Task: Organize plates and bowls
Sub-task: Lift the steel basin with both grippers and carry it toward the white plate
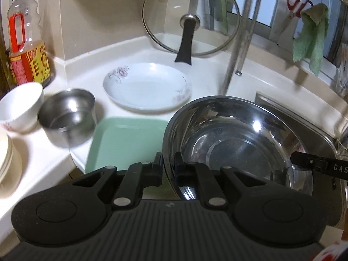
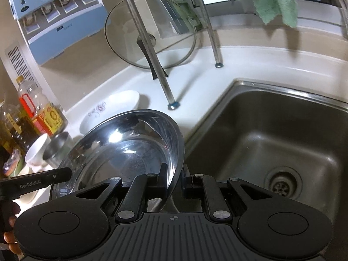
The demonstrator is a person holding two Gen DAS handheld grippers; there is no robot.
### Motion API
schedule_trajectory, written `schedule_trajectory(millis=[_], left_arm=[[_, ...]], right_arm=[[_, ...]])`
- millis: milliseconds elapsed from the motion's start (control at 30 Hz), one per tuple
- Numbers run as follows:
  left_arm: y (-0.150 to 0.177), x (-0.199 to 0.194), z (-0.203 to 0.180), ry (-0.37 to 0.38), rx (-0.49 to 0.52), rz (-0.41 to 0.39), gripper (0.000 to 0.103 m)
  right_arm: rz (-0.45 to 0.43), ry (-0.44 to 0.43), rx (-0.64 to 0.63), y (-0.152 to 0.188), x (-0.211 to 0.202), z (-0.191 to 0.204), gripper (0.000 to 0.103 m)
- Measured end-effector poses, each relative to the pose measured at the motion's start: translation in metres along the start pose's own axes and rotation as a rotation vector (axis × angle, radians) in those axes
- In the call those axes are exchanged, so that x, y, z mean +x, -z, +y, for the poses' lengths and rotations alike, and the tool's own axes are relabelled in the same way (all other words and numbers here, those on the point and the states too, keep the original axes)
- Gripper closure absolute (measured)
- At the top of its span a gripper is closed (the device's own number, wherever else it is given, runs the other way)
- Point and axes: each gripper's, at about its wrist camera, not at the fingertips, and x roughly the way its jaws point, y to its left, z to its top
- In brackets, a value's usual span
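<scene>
Left hand-held gripper [image 1: 168, 165] and right hand-held gripper [image 2: 175, 179] each clamp the shiny, scuffed steel bowl [image 1: 237, 139] rim.

Your white counter [image 1: 217, 69] curves around the sink [image 2: 271, 134], which fills the right of the right-wrist frame. On the counter at centre of the left-wrist frame you have a floral plate [image 1: 148, 87], a green tray [image 1: 126, 141] below it, a steel cup [image 1: 67, 117] and white bowl [image 1: 19, 106] at left, and an oil bottle [image 1: 26, 43] upper left.
</scene>
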Motion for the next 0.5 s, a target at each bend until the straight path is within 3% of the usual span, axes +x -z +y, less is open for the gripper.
schedule_trajectory(millis=[500], left_arm=[[-0.085, 0.049, 0.080, -0.029, 0.007, -0.049, 0.094]], right_arm=[[-0.029, -0.045, 0.021, -0.065, 0.088, 0.067, 0.091]])
